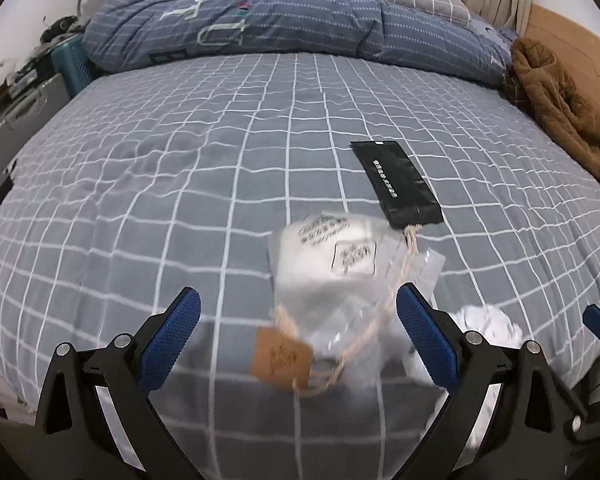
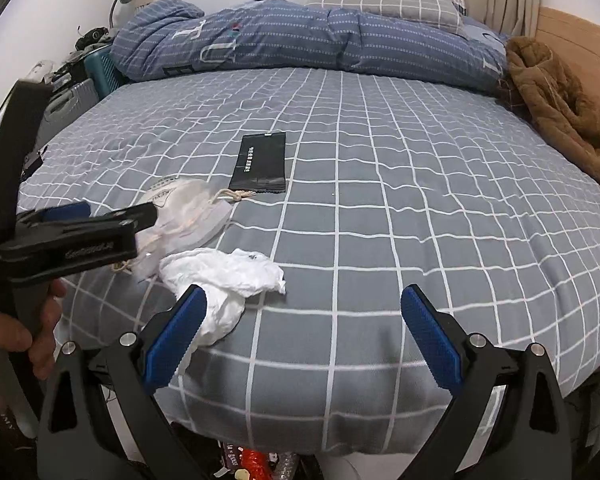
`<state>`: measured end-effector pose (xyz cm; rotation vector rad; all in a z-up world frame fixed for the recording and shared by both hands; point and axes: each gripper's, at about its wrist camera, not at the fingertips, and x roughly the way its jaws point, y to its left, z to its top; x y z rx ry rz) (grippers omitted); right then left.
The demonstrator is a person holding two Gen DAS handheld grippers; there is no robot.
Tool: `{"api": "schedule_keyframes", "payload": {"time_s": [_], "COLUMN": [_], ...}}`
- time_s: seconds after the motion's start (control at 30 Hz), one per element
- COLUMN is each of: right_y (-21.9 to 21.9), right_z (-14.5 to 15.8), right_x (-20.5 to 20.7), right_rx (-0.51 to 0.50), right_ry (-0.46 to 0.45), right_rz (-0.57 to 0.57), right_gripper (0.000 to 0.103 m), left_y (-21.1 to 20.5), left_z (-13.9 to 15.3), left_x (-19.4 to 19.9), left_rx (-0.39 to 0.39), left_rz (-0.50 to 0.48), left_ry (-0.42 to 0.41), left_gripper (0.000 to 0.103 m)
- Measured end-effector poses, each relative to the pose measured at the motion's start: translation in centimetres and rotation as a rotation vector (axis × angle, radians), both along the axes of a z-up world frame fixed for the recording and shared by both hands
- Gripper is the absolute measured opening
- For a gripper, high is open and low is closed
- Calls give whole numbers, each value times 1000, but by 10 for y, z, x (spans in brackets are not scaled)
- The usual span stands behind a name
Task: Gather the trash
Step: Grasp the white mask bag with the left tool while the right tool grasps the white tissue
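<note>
The left hand-held gripper (image 1: 298, 320) is hovering low over the near edge of the bed (image 1: 180, 168), its blue-padded fingers spread wide and gripping nothing. Between and just beyond those fingers a clear plastic bag (image 1: 332, 268) with printed labels is lying crumpled on the grey checked sheet, a twine cord (image 1: 396, 276) running along it and a brown paper tag (image 1: 282, 354) sitting at its near end (the bag is blurred in the left wrist view, so whether either pad is touching it cannot be told). Just beyond the bag, a black foil packet (image 1: 396, 182) with white lettering is lying flat, its near end touching the bag's far corner. A crumpled white tissue (image 1: 488, 326) is resting just to the right of the bag, close to the bed's edge.

The right hand-held gripper (image 2: 304, 320) is also standing wide open and empty, held near the bed's edge. In its view the tissue (image 2: 224, 272) is lying beside and partly behind the left pad, the plastic bag (image 2: 188, 212) beyond it, and the black packet (image 2: 260, 162) farther in. A person's hand (image 2: 16, 328) is holding the left tool's handle at the left of that view.

At the far side of the bed a blue quilt (image 2: 300, 40) is lying bunched up, with a brown garment (image 2: 560, 112) lying heaped along the right side.
</note>
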<state>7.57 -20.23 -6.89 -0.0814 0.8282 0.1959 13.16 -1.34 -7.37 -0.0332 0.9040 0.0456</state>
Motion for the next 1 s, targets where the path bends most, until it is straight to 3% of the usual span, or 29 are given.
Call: {"api": "schedule_keyframes", "payload": {"time_s": [0.13,0.37,0.57,0.77,1.0], "right_y": [7,24,38,46,57], "right_z": [-4,-9,-16,-28,-37], "right_x": [7,12,13,17,17], "right_rx": [-4,-1,3,28,18], "right_ry": [7,21,48,102,117], "right_rz": [20,70,106,118,132], "right_gripper": [94,94,92,85,61], "left_y": [-4,-7,-6,5,16], "left_z": [-5,-24,-29,-19,-6], "left_x": [16,38,42,36,22], "left_rx": [6,-31,-39,-48,-49], "left_rz": [-12,-52,-57,-27,-9], "left_ry": [13,73,86,64,38], "left_gripper": [88,62,51,49,49]}}
